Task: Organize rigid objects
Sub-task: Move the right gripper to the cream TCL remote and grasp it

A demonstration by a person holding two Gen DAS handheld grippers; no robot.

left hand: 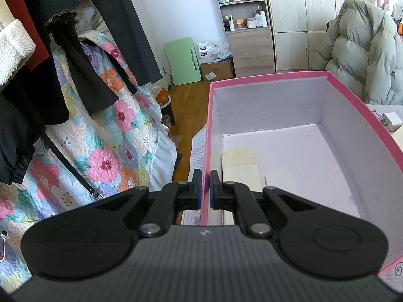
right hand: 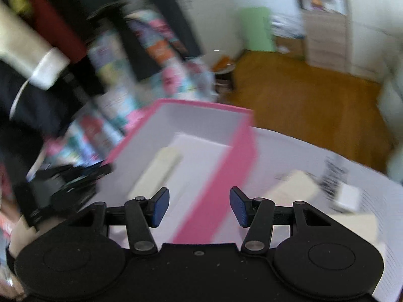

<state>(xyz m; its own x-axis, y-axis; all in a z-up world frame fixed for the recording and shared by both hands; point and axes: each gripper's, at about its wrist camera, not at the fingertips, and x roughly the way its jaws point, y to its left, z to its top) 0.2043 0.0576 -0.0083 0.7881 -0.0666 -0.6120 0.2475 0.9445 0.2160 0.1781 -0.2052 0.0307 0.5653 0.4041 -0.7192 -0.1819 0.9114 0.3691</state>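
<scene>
A pink box (left hand: 362, 105) with a white inside stands on the striped bed sheet. My left gripper (left hand: 205, 188) is shut on the box's left wall (left hand: 207, 151), one finger outside and one inside. A cream flat box (left hand: 240, 166) lies inside by that wall, with a pale flat item (left hand: 280, 182) beside it. In the blurred right wrist view, my right gripper (right hand: 199, 207) is open and empty above the pink box's (right hand: 226, 176) right wall. The cream box (right hand: 161, 168) shows inside it. Cream boxes (right hand: 294, 188) and a small white box (right hand: 348, 198) lie on the sheet to the right.
A floral quilt (left hand: 100, 138) and dark clothes (left hand: 83, 70) hang to the left. Wood floor (left hand: 186, 105), a green panel (left hand: 183, 60), shelves (left hand: 241, 7) and wardrobe stand behind. A grey puffer coat (left hand: 362, 45) is at the right. My left hand and gripper (right hand: 63, 191) show at the box's left.
</scene>
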